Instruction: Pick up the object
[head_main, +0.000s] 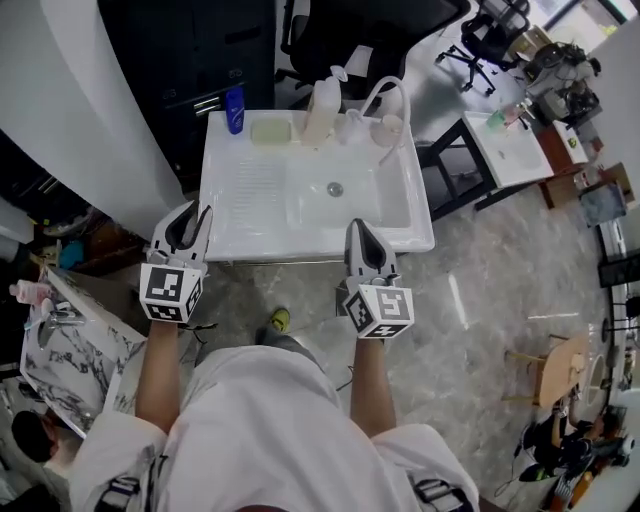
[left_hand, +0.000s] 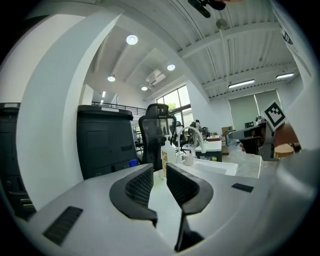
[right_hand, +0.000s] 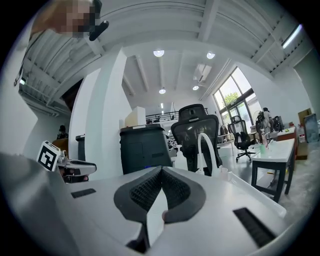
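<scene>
A white sink unit (head_main: 240, 215) stands in front of me. On its back ledge are a blue bottle (head_main: 234, 108), a pale yellow bar (head_main: 270, 131), a white pump bottle (head_main: 320, 110) and a white cup (head_main: 392, 128) by the curved tap (head_main: 390, 92). My left gripper (head_main: 190, 222) hovers at the sink's front left corner, its jaws apart with nothing between them. In the left gripper view, the left gripper (left_hand: 159, 170) points toward the pump bottle (left_hand: 168, 156) and the cup (left_hand: 189, 159). My right gripper (head_main: 362, 232) is at the front edge, right of centre. Its tips meet and hold nothing.
A black cabinet (head_main: 200, 50) and an office chair (head_main: 350, 35) stand behind the sink. A white desk (head_main: 515, 150) is at the right, and a marble-topped basin (head_main: 60, 350) is at the lower left. The floor is grey stone.
</scene>
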